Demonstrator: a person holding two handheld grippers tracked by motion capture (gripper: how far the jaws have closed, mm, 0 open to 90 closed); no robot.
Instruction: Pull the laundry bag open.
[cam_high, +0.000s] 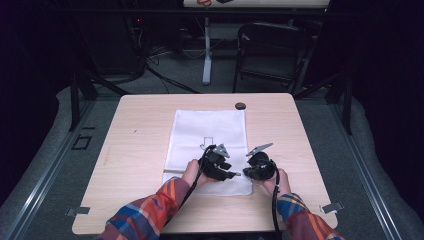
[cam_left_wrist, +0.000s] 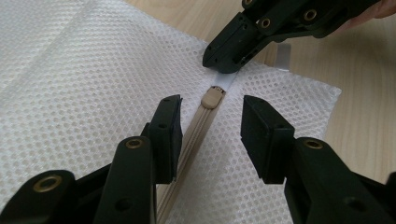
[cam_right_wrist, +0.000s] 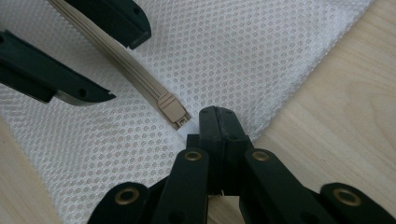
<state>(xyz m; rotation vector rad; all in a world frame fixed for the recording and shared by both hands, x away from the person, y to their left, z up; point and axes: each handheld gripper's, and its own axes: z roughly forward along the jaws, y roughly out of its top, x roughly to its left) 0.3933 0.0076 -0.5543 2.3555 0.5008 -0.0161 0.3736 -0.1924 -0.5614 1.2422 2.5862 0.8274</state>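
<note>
My R gripper (cam_right_wrist: 215, 122) has its jaws together, clamped on the white tab at the zip's end, at the near edge of the mesh bag (cam_high: 210, 130), approx 5 o'clock on the cloth. That pins the bag flat on the bench (cam_high: 130, 150) so it shouldn't drag when the slider gets pulled.

My L gripper (cam_left_wrist: 211, 125) hangs over the zip (cam_left_wrist: 187, 154), jaws apart, one each side of the track. The tan slider (cam_left_wrist: 212, 98) sits just past the tips at 12 o'clock, touching neither pad, so nothing's gripped yet. From the R gripper view it lies at 10 o'clock, right beside my shut tips.

Jaws straddle the track to line up w/ the slider; I reckon next is nudge fwd, pinch it, pull away from the R hold.
</note>
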